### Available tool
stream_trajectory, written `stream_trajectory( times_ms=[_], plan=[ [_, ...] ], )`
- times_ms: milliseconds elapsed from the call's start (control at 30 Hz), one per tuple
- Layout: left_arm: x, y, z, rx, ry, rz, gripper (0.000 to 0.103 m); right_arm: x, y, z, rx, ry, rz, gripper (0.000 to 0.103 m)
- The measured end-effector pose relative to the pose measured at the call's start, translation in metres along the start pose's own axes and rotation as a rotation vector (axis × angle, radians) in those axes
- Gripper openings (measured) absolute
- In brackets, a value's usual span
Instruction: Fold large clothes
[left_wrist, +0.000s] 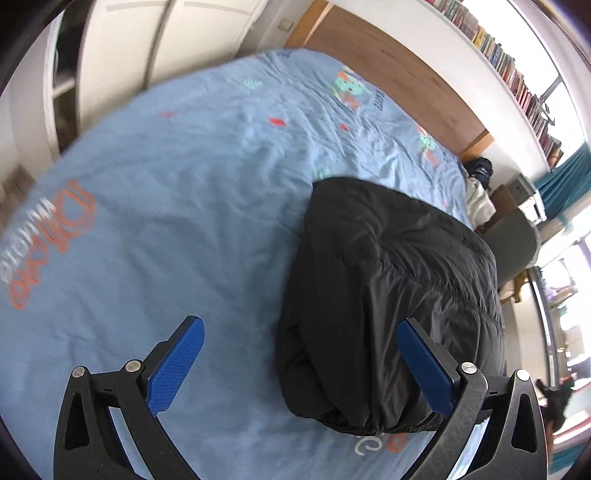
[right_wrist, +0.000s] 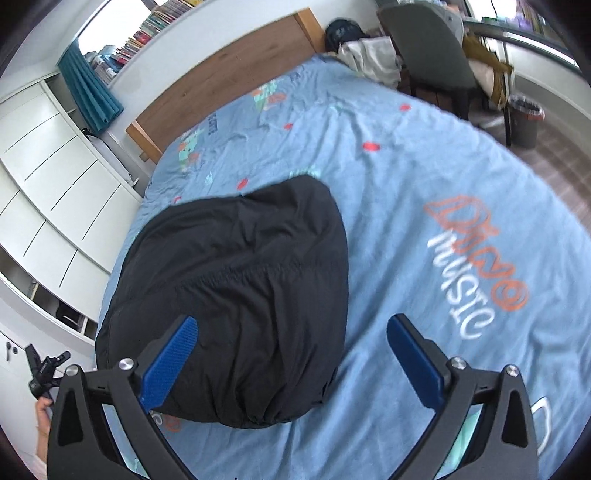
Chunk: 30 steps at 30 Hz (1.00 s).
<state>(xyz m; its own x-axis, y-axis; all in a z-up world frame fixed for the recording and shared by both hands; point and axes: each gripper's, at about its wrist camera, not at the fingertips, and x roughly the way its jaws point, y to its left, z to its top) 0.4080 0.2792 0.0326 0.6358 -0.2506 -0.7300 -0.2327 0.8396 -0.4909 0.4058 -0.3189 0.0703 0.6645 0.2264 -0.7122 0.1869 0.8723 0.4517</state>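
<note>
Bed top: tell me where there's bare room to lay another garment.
Free: the blue sheet between the black jacket and the "MUSIC" print, and toward the wooden headboard. Crowded: the corner holding the white clothes.

Folded black jacket (left_wrist: 391, 295) on blue bedsheet (left_wrist: 166, 192); left tongs (left_wrist: 301, 363) spread, empty.

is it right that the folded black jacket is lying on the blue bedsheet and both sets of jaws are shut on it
Not quite. The folded black jacket does lie on the blue bedsheet, but neither set of jaws grips it. In the left wrist view the left gripper stands wide open above the bed, and in the right wrist view the right gripper is open too, holding nothing.
</note>
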Motion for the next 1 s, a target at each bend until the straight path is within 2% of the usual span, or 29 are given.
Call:
stream_trajectory(
  times_ms=[233,400,533,667,800,900,1000],
  plan=[
    [0.065,0.002,-0.013,-0.026,0.083,-0.061,0.102,0.066,-0.029,-0.021,0.125,0.104,0.073,0.103],
    [0.104,0.007,-0.016,-0.067,0.117,-0.150,0.102,0.117,-0.047,-0.038,0.200,0.195,0.149,0.103],
    [0.129,0.021,-0.017,-0.124,0.153,-0.234,0.102,0.150,-0.056,-0.048,0.253,0.241,0.266,0.103],
    [0.142,0.023,-0.018,-0.128,0.175,-0.305,0.102,0.173,-0.048,-0.046,0.235,0.278,0.374,0.103],
    [0.157,0.016,-0.017,-0.181,0.238,-0.495,0.102,0.193,-0.034,-0.041,0.233,0.298,0.459,0.103],
    [0.167,0.001,-0.020,-0.144,0.270,-0.487,0.102,0.201,-0.035,-0.043,0.243,0.294,0.499,0.103],
    [0.169,-0.004,-0.020,-0.144,0.278,-0.519,0.102,0.205,-0.036,-0.046,0.245,0.293,0.506,0.103]
  ],
)
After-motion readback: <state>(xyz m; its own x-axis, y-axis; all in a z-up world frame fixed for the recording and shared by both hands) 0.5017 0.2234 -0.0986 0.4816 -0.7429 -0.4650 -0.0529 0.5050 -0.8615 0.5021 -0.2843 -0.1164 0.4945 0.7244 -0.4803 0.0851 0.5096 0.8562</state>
